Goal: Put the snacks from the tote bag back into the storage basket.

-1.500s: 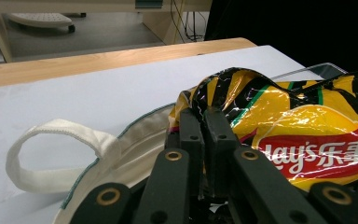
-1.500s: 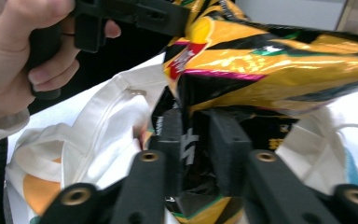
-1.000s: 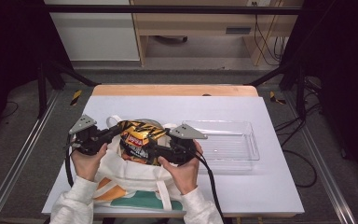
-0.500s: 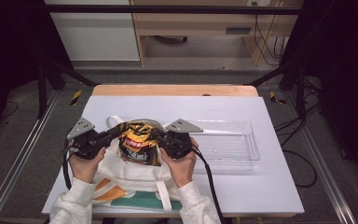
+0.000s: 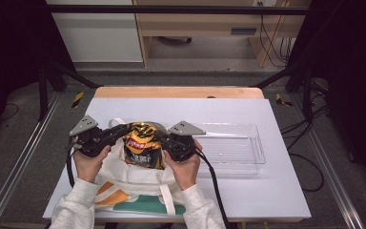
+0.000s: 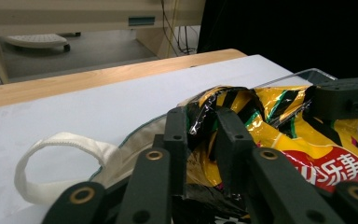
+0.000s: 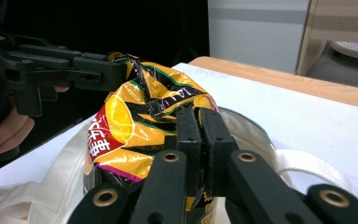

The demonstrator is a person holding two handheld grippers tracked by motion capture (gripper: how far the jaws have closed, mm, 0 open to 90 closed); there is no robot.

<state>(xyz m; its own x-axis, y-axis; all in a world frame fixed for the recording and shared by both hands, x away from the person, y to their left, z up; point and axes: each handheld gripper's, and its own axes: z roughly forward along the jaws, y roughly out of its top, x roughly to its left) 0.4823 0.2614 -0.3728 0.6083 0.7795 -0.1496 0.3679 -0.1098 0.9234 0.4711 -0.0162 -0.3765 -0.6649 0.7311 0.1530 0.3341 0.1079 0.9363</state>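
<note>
Both grippers clamped on the snack bag, which sits in the mouth of the tote bag

I see the snack bag [image 5: 143, 144], yellow and black foil with a red label, standing upright in the open top of the white tote bag [image 5: 132, 183] at the near-left of the white table [image 5: 248, 191]. My left gripper [image 5: 122, 132] pinches the bag's crumpled top edge from the left, jaws nearly closed with foil between them. My right gripper [image 5: 166, 141] grips the right side, jaws pressed almost together on the foil. A clear plastic tray [image 5: 236, 149] lies just right of the right gripper. One tote handle [image 6: 51, 154] loops out onto the table beyond the bag
</note>
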